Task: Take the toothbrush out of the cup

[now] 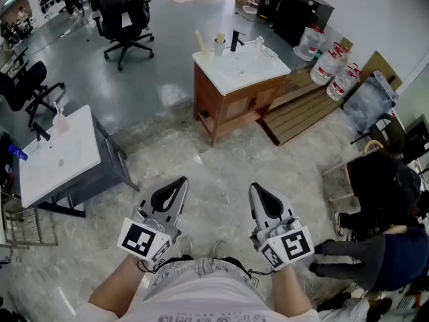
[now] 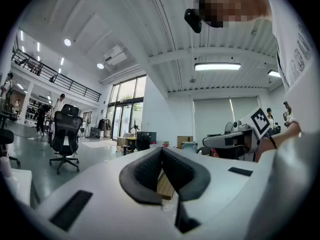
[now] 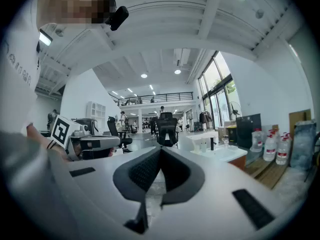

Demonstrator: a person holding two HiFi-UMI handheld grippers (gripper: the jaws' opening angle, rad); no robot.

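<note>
A white washbasin top (image 1: pixel 249 74) on a wooden cabinet (image 1: pixel 228 109) stands a few steps ahead on the floor. Near its back left corner is a small pale cup (image 1: pixel 219 46) with something pale sticking up from it; it is too small to tell as the toothbrush. A black tap (image 1: pixel 235 41) stands beside the cup. Both grippers are held low in front of the person, far short of the cabinet. My left gripper (image 1: pixel 181 180) is shut and holds nothing. My right gripper (image 1: pixel 255 188) is likewise shut and holds nothing. The right gripper view shows the basin (image 3: pixel 222 152) in the distance.
A second white basin top (image 1: pixel 64 154) on a grey frame stands at the left. Office chairs (image 1: pixel 125 15) are behind. A wooden pallet (image 1: pixel 305 106) and several water bottles (image 1: pixel 334 67) lie right of the cabinet. A seated person (image 1: pixel 379 250) is at the right.
</note>
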